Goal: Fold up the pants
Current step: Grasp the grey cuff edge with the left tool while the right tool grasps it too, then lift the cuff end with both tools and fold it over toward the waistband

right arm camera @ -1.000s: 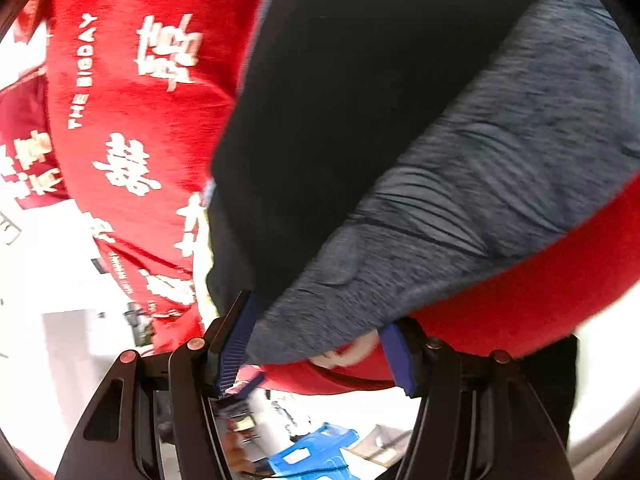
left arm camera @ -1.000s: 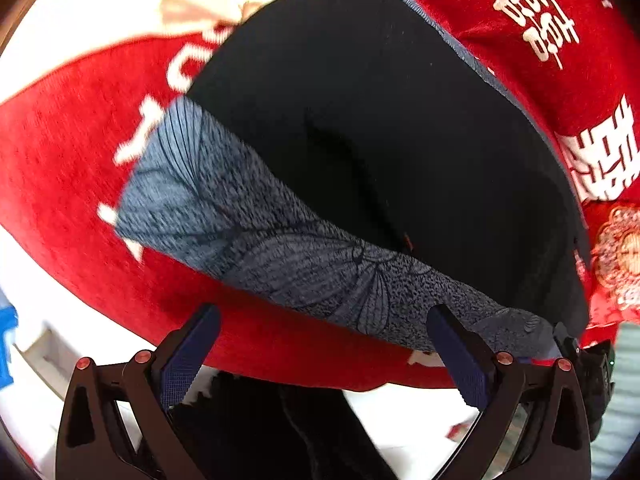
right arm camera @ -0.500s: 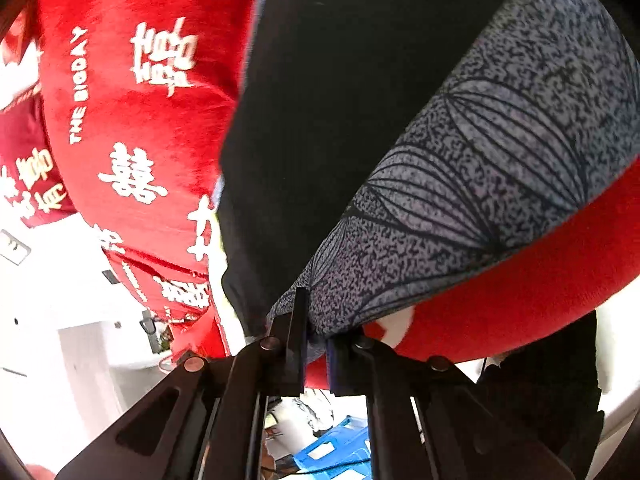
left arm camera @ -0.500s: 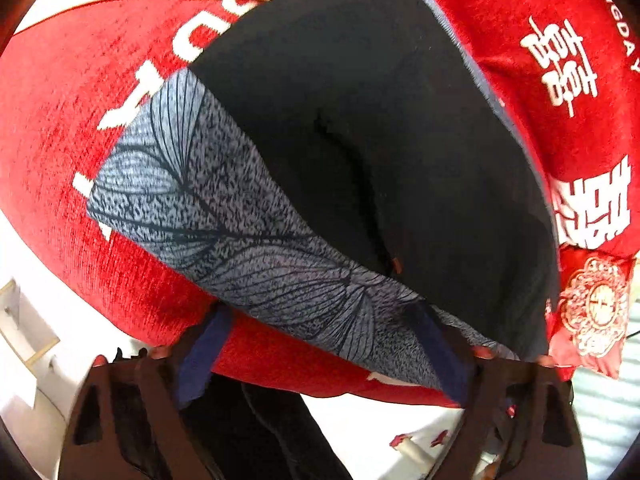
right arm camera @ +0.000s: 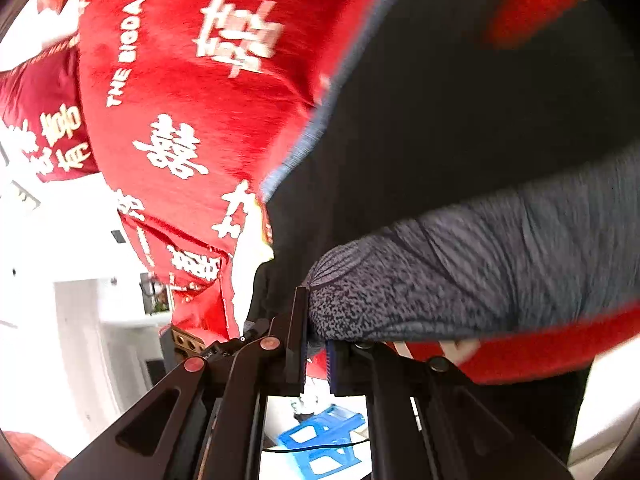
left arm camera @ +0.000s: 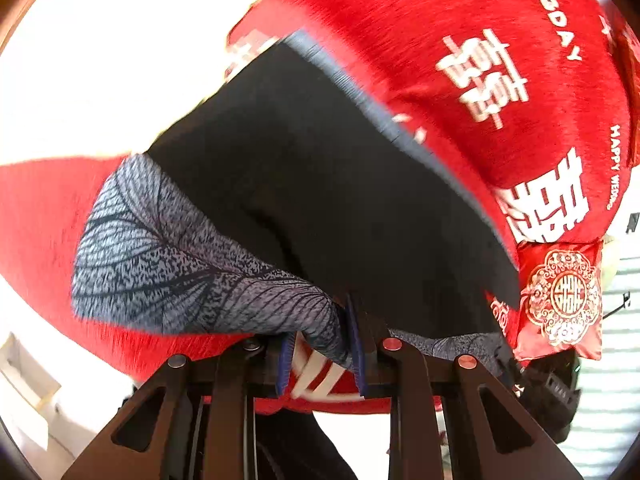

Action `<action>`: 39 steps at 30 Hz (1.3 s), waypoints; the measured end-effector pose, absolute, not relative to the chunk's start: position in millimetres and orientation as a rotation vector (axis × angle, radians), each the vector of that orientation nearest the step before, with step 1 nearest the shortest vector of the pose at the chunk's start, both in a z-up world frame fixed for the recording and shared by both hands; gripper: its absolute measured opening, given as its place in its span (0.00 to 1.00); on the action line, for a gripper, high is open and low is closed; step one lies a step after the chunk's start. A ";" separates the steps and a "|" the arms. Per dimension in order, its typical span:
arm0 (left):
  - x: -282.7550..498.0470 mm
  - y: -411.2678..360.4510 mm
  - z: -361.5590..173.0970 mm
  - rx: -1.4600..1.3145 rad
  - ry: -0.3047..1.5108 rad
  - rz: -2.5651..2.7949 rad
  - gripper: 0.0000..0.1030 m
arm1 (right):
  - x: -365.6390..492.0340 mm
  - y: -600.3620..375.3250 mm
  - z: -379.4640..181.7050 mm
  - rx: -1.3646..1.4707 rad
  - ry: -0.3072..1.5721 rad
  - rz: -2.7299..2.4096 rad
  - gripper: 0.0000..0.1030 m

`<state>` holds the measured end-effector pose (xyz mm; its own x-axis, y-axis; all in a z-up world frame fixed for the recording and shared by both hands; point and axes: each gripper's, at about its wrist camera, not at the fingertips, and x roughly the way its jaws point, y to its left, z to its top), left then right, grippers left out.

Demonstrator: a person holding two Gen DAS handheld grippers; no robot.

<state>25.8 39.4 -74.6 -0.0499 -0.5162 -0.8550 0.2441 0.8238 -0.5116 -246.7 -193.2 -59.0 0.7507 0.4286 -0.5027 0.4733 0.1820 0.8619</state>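
The pants (left arm camera: 320,184) are black, with a wide grey waistband (left arm camera: 168,264) printed in a dark leaf-vein pattern and a thin grey-blue seam running along one outer edge. They lie spread on a red cloth (left arm camera: 460,40) printed with white Chinese characters and the words "THE BIGDAY"; whether a desk is under that cloth I cannot tell. The black fabric is mostly flat, with a soft crease down its middle. A small red pouch (left arm camera: 560,300) with a gold emblem sits at the pants' far edge in my left view.

My left claw (left arm camera: 320,344) is clenched on the waistband, its blue pads (left arm camera: 356,340) drawn close with a bunched fold of the grey fabric pinched between them. My right claw (right arm camera: 318,344) is likewise clamped on the waistband's other end, the grey fabric gathered tight against its fingers. Below it, a blue plastic stool (right arm camera: 324,440) shows on the floor.

A second ago my left claw stood wide open in front of the waistband, and half a second ago it was still spread; now it has closed on the band. My right claw was open around the band's corner a second ago, had already shut half a second ago, and stays shut. The waistband now puckers upward at both grips.
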 end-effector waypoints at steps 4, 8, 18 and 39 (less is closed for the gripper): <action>57.9 1.7 -50.2 -0.183 1.416 -0.650 0.25 | -200.6 -237.2 -39.0 1.354 0.826 0.019 0.07; 105.0 -46.8 -51.0 -0.151 1.341 -0.648 0.25 | -142.8 -284.3 -46.2 1.286 0.900 0.054 0.07; 173.5 -126.3 -131.5 0.045 1.296 -0.482 0.47 | -35.2 -347.0 -134.2 1.172 1.142 0.015 0.11; 133.8 -150.9 -142.2 0.283 1.285 -0.464 0.77 | 47.3 -235.8 -98.7 0.150 1.366 0.149 0.04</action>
